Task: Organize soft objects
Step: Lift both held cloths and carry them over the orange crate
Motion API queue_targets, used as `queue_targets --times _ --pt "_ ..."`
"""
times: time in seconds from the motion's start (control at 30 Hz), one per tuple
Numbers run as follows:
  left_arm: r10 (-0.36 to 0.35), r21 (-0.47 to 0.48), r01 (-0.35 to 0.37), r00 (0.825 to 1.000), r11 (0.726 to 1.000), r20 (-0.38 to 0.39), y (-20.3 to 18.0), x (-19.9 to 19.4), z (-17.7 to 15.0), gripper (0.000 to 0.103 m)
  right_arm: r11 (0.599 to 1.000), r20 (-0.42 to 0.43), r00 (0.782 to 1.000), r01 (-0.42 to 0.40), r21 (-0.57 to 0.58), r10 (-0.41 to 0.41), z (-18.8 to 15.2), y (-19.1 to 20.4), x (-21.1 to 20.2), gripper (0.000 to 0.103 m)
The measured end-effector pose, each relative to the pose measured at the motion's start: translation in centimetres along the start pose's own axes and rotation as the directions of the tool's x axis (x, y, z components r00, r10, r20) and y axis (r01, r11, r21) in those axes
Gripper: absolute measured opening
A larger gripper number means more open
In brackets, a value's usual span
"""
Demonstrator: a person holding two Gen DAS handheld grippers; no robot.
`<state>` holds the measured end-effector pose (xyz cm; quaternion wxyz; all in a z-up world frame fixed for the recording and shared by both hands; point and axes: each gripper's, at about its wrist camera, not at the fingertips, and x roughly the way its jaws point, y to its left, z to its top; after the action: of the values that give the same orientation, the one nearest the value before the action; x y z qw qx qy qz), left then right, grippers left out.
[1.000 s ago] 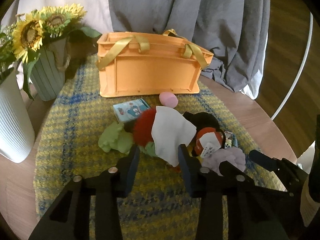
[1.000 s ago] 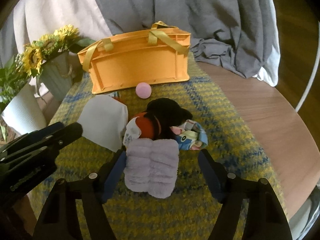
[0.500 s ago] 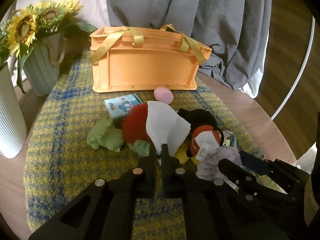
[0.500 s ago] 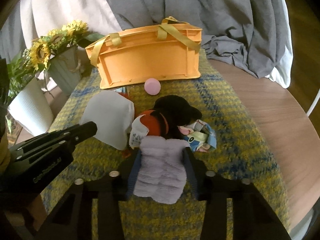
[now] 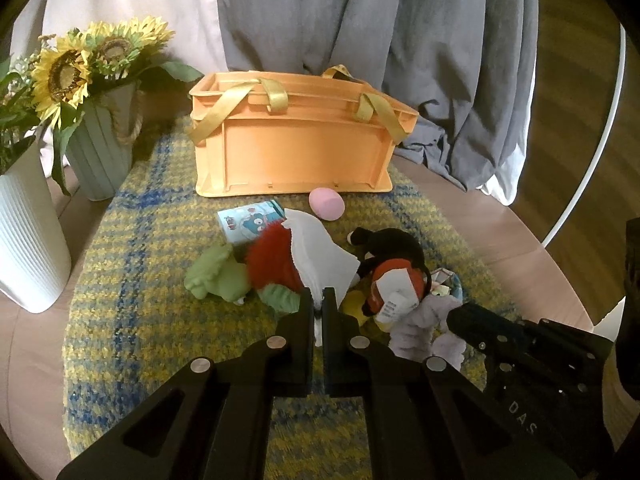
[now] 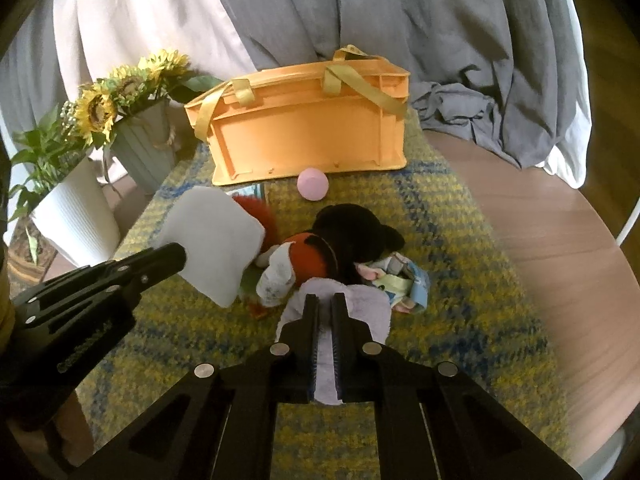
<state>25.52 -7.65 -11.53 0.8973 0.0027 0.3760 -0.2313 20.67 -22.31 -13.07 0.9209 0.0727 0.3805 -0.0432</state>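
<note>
Left tongs [image 5: 318,300] pinch the white cloth [image 5: 320,258]; right tongs [image 6: 325,308] pinch the lilac towel [image 6: 360,300], apparently lifted slightly beside the plush heap.

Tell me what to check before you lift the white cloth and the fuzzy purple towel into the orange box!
1. Left gripper pinching the white cloth: ok, jaws shut on its near edge.
2. Right gripper pinching the purple towel: ok, jaws shut on it.
3. Towel free of the black and red plush toy: cannot tell, they touch.
4. Cloth free of the red fluffy toy: cannot tell, it drapes over it.
5. Orange box ready: ok, upright behind the pile; inside hidden.
6. Pink ball clear of both grips: ok, it sits apart by the box.
</note>
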Motion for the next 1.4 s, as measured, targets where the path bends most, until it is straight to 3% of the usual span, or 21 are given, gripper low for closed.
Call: queue_targets --times 0.63,1.4 --pt "0.019 0.032 -0.023 0.99 0.999 0.139 -1.4 -4.4 2.2 0.005 0.999 0.142 0.99 -0.003 -0.036 0.008 2.9 0.0 -4.5 0.006" --pt "0.054 0.055 -0.077 0.939 0.995 0.339 -2.1 -8.2 7.4 0.005 0.995 0.327 0.943 -0.031 -0.1 0.063 9.0 0.3 -7.5 0.006"
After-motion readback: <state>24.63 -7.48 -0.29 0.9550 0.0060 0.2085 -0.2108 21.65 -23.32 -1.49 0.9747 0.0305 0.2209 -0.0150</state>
